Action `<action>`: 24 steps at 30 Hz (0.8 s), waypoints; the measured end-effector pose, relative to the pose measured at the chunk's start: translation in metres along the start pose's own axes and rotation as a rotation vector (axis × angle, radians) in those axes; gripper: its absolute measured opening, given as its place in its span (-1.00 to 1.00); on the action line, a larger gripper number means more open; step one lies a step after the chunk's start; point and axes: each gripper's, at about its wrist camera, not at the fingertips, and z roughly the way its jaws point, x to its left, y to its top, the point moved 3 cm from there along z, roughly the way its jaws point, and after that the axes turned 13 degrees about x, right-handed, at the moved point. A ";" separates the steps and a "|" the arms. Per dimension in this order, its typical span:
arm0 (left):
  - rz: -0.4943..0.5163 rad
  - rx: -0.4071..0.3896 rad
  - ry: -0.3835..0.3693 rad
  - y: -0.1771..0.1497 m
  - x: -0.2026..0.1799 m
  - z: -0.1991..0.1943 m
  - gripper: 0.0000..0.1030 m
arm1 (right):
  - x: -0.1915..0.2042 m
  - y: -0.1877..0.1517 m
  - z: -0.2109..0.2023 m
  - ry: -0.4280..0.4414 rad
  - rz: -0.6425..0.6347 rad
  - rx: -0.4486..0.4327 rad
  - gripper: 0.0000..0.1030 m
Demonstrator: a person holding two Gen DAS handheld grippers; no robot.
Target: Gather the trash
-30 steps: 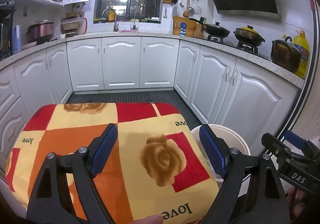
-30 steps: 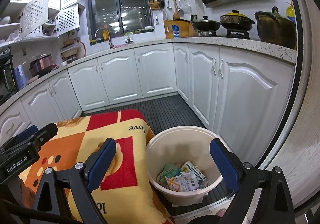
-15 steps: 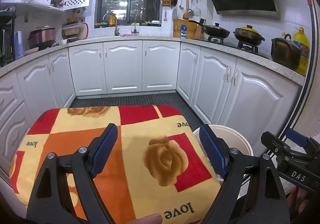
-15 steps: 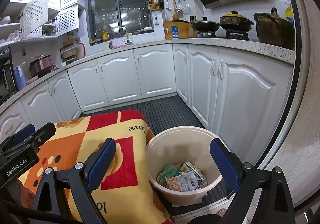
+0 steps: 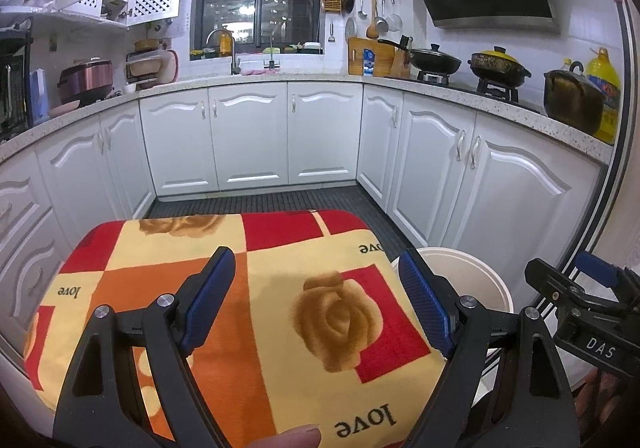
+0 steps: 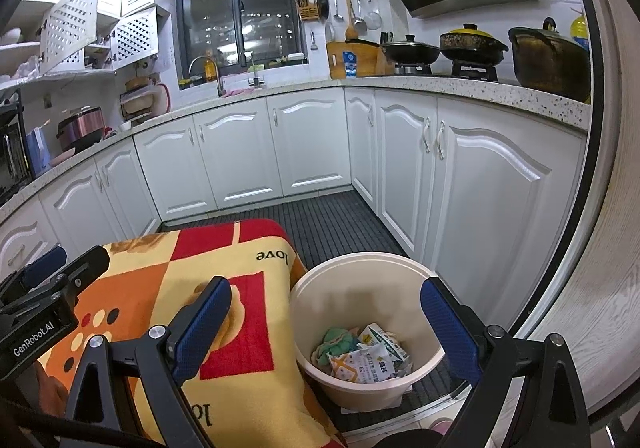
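A cream plastic bin (image 6: 362,276) stands on the dark floor to the right of a cloth-covered table (image 6: 256,272). Inside it lie a green crumpled piece (image 6: 336,342) and printed wrappers (image 6: 374,358). My right gripper (image 6: 326,324) hangs open over the bin, nothing between its blue pads. My left gripper (image 5: 318,300) is open above the rose-patterned cloth (image 5: 224,240), also with nothing in it. In the left wrist view only the bin's rim (image 5: 472,268) shows at the table's right edge. The right gripper's body (image 5: 580,304) appears at the right of that view.
White lower cabinets (image 5: 248,136) run round the room under a speckled counter (image 6: 460,86). Pots (image 6: 472,44) and a pan sit on the stove at the right. A fingertip (image 5: 296,436) shows at the bottom edge. A ribbed dark mat (image 6: 328,220) covers the floor.
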 end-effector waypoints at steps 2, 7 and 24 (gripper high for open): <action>-0.001 0.003 -0.001 0.000 -0.001 0.001 0.62 | 0.001 -0.001 0.000 -0.001 -0.002 0.002 0.83; 0.005 0.013 -0.003 -0.001 -0.005 0.002 0.62 | 0.003 -0.001 0.001 -0.009 -0.013 0.004 0.83; 0.008 0.012 0.025 0.003 -0.010 0.004 0.62 | 0.002 0.000 -0.001 -0.005 -0.008 0.000 0.83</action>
